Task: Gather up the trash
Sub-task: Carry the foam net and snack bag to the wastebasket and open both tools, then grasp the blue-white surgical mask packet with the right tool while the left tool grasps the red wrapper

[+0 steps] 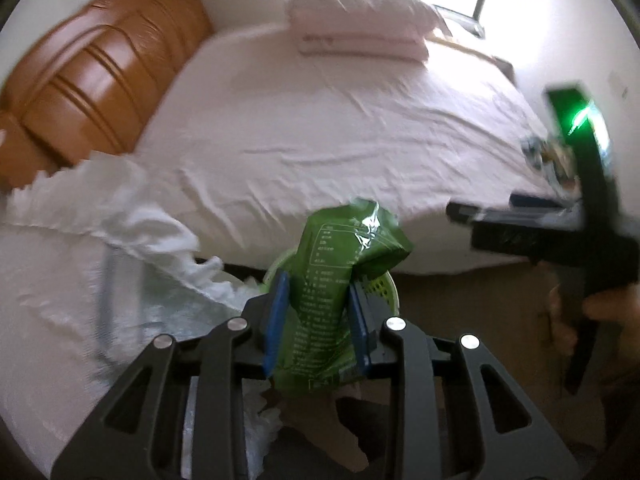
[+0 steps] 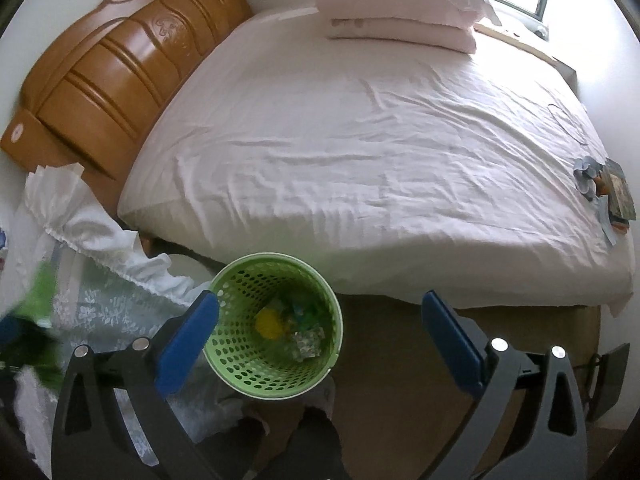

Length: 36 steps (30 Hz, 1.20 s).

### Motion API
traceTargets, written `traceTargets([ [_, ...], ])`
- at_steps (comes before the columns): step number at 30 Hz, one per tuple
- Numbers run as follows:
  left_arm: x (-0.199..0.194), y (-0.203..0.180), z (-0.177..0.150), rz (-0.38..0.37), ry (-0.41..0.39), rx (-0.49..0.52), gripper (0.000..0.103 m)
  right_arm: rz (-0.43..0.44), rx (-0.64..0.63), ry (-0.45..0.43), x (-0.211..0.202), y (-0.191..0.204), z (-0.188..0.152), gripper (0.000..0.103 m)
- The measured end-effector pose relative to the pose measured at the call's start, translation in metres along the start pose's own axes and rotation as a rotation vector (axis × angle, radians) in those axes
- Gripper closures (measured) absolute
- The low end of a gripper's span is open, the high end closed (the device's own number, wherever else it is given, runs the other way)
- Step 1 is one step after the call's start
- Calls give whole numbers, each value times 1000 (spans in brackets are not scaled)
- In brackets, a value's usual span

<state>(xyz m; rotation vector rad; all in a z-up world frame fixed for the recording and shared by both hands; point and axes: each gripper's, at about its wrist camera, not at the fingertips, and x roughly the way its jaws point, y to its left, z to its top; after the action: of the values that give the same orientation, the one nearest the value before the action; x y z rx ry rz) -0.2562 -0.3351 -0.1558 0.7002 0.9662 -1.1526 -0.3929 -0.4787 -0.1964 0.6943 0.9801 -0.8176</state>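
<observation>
1. Left wrist view: the left hand-held gripper (image 1: 318, 322) pinches a crumpled green snack bag (image 1: 340, 276) between its blue pads (image 1: 276, 320), gripped across the bag's middle so both ends stick out past the fingers.
2. Directly beyond and below its fingertips sits the green perforated waste basket (image 1: 384, 292), mostly hidden by the bag; the bag appears to be held over the basket's mouth, ready for dropping in.
3. The pads press on the foil at this moment, so the bag is not yet released.
4. Right wrist view: the right hand-held gripper (image 2: 320, 336) stands spread wide with nothing between its fingers.
5. The waste basket (image 2: 276, 380) lies just ahead of its left finger, on the floor against the side of the bed (image 2: 360, 160); a yellow item and crumpled wrappers (image 2: 288, 332) already lie at the bottom.
6. Far ahead and to that gripper's right, at the bed's edge, lie more scraps and packets (image 2: 608, 192), likely the next trash to collect.
7. The empty, spread fingers suit reaching for those pieces.
</observation>
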Motion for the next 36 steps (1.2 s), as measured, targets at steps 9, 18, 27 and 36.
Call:
traceTargets([
  [9,38,-4,-1,-14,76,-14,19,4,24,-16,-5,-13,0,3],
  [18,7,11,2,36,-11,-52,9,24,17,-16,-6,-3,3,3],
  [27,-61,76,-1,134,-133,-274,8,99,-188,-114,-44,67,17,3],
  [36,-126,158,-34,307,-241,-565,8,303,-490,-170,-68,176,36,3],
])
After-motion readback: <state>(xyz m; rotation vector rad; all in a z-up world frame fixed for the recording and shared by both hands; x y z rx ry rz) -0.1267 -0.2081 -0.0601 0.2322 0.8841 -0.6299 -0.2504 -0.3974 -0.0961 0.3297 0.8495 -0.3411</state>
